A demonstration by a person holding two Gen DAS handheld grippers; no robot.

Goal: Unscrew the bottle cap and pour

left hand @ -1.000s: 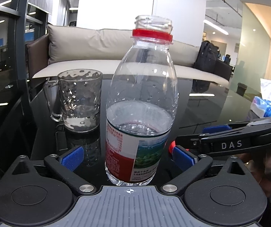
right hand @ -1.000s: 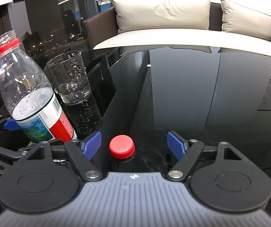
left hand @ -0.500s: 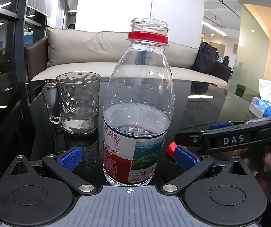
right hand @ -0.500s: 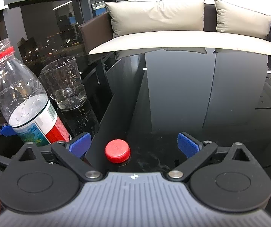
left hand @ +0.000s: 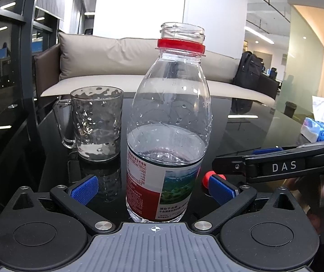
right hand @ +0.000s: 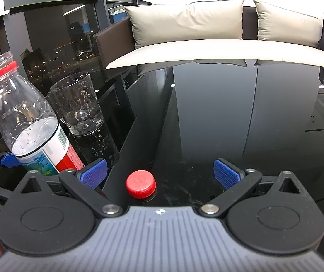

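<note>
An uncapped clear water bottle [left hand: 168, 122] with a red neck ring and about half full stands upright on the black glass table [right hand: 207, 117]. My left gripper [left hand: 153, 190] is open, its blue pads on either side of the bottle's base without touching it. The bottle also shows in the right wrist view [right hand: 28, 124]. The red cap [right hand: 141, 183] lies on the table between the open fingers of my right gripper [right hand: 159, 173]; it peeks out in the left wrist view [left hand: 206, 179]. A dimpled glass mug [left hand: 96, 122] with a little water stands behind and left of the bottle.
A beige sofa [right hand: 207, 43] runs along the table's far edge. A black backpack [left hand: 249, 72] sits at the sofa's right end. A tissue pack [left hand: 318, 127] lies at the table's far right. My right gripper's arm [left hand: 284, 165] reaches in right of the bottle.
Both grippers have drawn back slightly, so the bottle and cap sit lower and nearer in view. The right gripper's fingers have spread wider around the cap. Bottle, mug and cap have not moved.
</note>
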